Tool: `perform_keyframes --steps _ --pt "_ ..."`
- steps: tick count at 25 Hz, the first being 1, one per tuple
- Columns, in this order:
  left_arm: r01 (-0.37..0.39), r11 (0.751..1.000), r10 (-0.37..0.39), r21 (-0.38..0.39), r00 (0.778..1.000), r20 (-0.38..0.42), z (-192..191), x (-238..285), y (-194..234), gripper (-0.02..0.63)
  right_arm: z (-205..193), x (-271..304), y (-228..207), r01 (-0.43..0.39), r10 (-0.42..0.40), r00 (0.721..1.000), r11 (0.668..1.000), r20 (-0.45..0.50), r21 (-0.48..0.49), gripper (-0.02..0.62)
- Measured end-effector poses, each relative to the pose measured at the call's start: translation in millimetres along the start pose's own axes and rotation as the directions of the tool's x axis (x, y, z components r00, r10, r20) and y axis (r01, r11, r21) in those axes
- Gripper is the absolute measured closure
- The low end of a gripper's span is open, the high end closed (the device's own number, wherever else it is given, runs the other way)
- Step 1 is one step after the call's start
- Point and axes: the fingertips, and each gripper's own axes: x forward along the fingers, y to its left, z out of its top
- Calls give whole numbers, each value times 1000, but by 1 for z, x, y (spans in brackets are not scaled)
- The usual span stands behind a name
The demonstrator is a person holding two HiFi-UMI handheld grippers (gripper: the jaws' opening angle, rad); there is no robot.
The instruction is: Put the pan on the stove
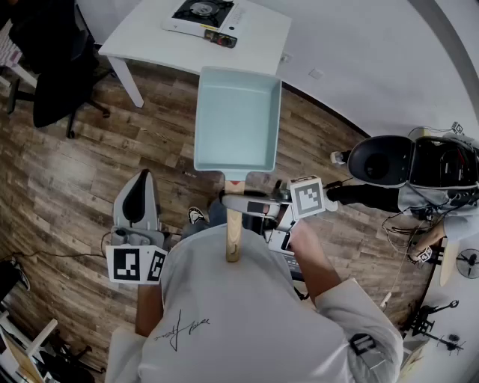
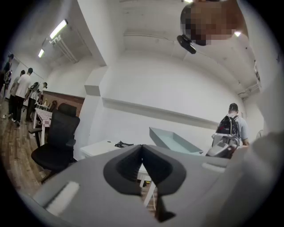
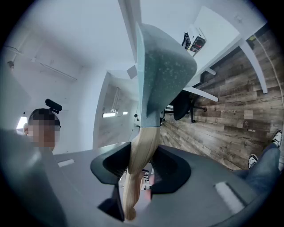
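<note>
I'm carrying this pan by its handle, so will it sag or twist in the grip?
The pan looks rigid, so no flopping. Its wide body sits well beyond the right gripper, so it probably feels front-heavy and may dip. The handle looks smooth and rounded, so it might rotate between the jaws.

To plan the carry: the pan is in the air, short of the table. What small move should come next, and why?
Probably carry the pan forward toward the stove, keeping it level. The right gripper is shut on its wooden handle, and the pan hangs over the floor, short of the white table where the stove sits.
</note>
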Motion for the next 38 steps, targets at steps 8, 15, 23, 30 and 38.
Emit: perform_keyframes --steps 8,15,23,30,38 --pt "-25 1000 25 -10 1000 -14 -5 -4 1 603 5 2 1 -4 4 1000 1000 -4 3 459" --pt "-49 999 49 -4 999 -23 -8 7 16 603 25 10 -15 -4 4 1000 1000 3 11 457" --pt "-58 998 58 7 998 -11 7 47 37 603 72 23 -26 -9 9 1000 1000 -10 -7 456" --pt "-54 987 59 149 998 -26 27 105 57 603 141 41 -34 -17 17 1000 1000 -27 -20 456" --pt "-92 987 94 128 996 -3 37 162 79 603 206 53 -48 -42 40 998 999 -42 -32 456"
